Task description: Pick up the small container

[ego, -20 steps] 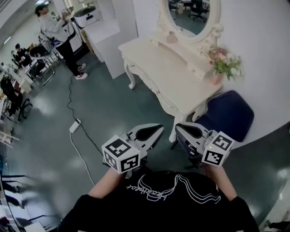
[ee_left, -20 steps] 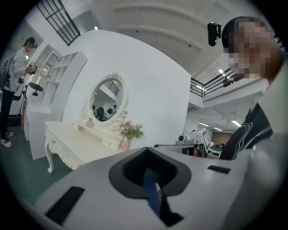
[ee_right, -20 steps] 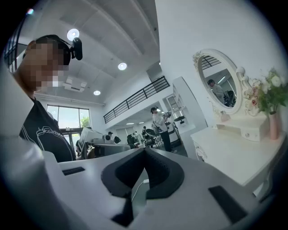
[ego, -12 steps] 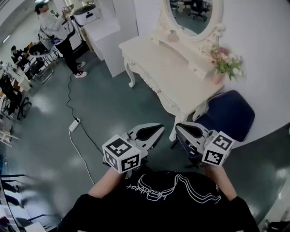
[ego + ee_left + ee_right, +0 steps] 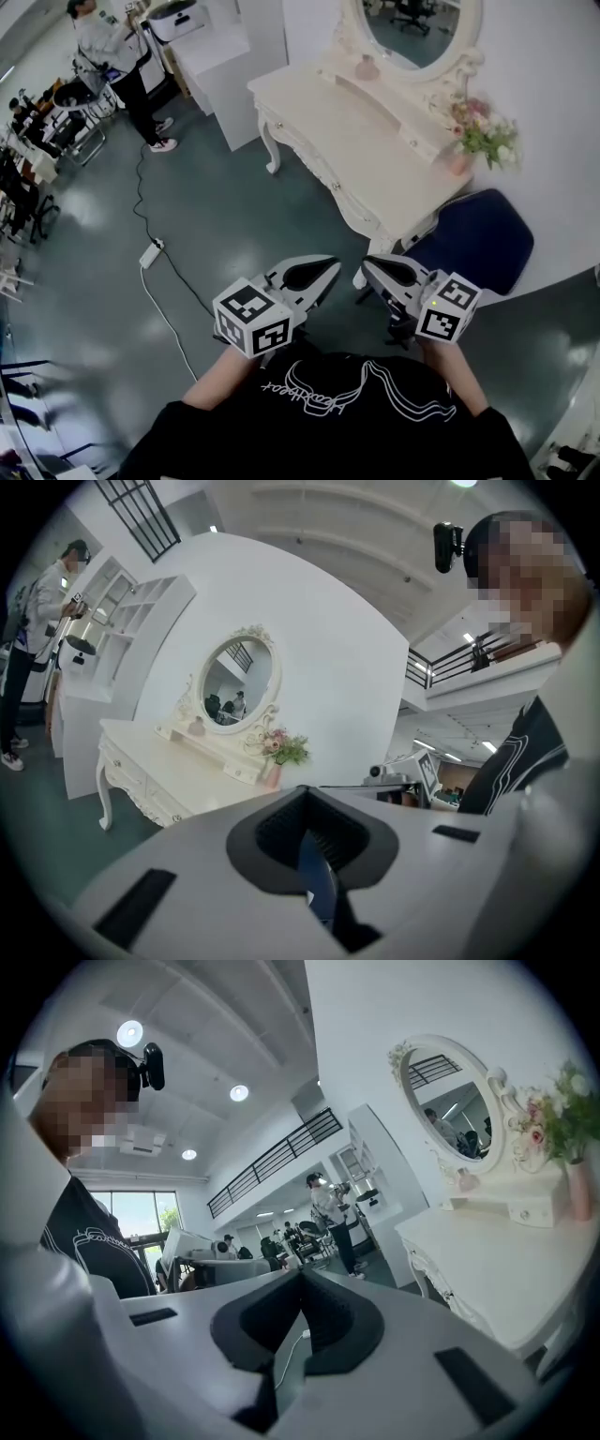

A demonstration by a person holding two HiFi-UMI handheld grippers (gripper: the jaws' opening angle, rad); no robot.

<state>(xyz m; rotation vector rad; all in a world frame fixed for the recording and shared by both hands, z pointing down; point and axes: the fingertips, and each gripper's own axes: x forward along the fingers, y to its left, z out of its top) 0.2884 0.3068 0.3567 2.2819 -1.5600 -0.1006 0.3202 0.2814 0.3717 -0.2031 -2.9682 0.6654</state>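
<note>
A small pink container [image 5: 367, 67] stands on the cream dressing table [image 5: 356, 141], on the raised shelf under the oval mirror [image 5: 412, 23]. It also shows as a small pink container [image 5: 197, 727] in the left gripper view and a small pink container [image 5: 466, 1180] in the right gripper view. My left gripper [image 5: 328, 267] and right gripper [image 5: 367, 265] are held close to my chest, well short of the table, tips pointing toward it. Both are shut with nothing between the jaws, as the left gripper [image 5: 305, 794] and right gripper [image 5: 302, 1279] show in their own views.
A pink vase of flowers [image 5: 483, 136] stands at the table's right end. A blue chair [image 5: 478, 239] sits at the table's near right corner. A cable with a power strip [image 5: 150, 253] lies on the floor at left. A person [image 5: 103, 47] stands far left by a white cabinet [image 5: 220, 56].
The head view has tilted a little, so the table and chair sit slightly lower and further right in the picture. Both grippers stay shut and hardly move.
</note>
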